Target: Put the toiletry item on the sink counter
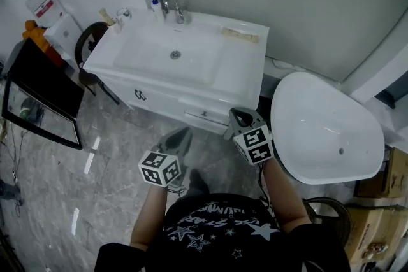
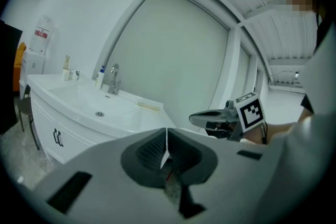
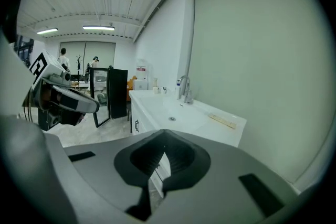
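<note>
- Standing in front of the sink (image 1: 248, 59), the person keeps both tools low, short of its cabinet front. I judge this a carry-free posture, either an approach or a retreat, not a placing one.
- Left tongs (image 2: 166, 144): pressed together with nothing between the pads. They are aimed toward the sink's front left, a little further from it than the other pair.
- Right tongs (image 3: 164, 149): also pressed together and empty, with their tips just in front of the sink's right-hand drawer. That side suits a reach to the flat ledge right of the basin.
- No toiletry item is in either pair, so the task's thing must be looked for on the sink itself.
- Comb (image 1: 240, 35): a pale flat strip, a comb as far as I can tell, lies on the ledge at the sink's back right. It runs parallel to the wall and lies well clear of the basin, a sensible dry resting spot. It may be the task's item, already set down, though I cannot be sure.
- Bottle (image 1: 155, 4): blue-capped and upright at the sink's back edge, just left of the tap (image 1: 176, 8), where a hand at the tap can reach it.
- Cup (image 1: 123, 13): on the sink's back left corner, with a brush-like piece beside it that is too small to identify.
- Bathtub (image 1: 325, 130): stands just right of the sink and plays no part here.
</note>
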### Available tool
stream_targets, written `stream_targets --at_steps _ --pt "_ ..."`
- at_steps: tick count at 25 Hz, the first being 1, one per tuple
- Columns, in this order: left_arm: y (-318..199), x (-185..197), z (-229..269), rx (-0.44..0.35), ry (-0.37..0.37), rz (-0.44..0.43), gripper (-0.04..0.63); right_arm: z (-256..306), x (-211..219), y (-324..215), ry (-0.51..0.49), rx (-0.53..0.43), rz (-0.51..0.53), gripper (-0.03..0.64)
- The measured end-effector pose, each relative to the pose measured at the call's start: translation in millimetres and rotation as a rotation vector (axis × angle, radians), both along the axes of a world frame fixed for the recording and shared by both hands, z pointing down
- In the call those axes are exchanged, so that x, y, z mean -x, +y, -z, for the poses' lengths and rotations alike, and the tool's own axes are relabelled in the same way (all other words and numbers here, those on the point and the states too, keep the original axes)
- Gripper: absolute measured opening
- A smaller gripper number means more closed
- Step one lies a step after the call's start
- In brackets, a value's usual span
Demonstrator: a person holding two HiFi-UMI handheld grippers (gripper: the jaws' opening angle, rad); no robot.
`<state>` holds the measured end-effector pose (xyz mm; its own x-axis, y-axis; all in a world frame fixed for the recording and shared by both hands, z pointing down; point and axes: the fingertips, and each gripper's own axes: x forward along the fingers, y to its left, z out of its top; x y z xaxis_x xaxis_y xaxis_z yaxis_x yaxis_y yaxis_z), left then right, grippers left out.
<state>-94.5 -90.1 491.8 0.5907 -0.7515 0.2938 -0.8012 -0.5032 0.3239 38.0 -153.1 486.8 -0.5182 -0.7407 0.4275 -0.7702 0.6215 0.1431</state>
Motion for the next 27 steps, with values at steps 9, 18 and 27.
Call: stream_targets --at_steps 9,18,27 --pt "51 -35 7 -0.029 0.001 0.020 0.020 -1 -27 54 -0.013 -0.005 0.034 0.014" --pt "121 -65 3 -0.025 0.002 0.062 0.020 -7 -50 121 -0.030 0.007 0.076 0.014" --pt "173 -82 0 -0.035 0.006 0.113 0.020 -8 -74 169 -0.013 -0.009 0.089 0.014"
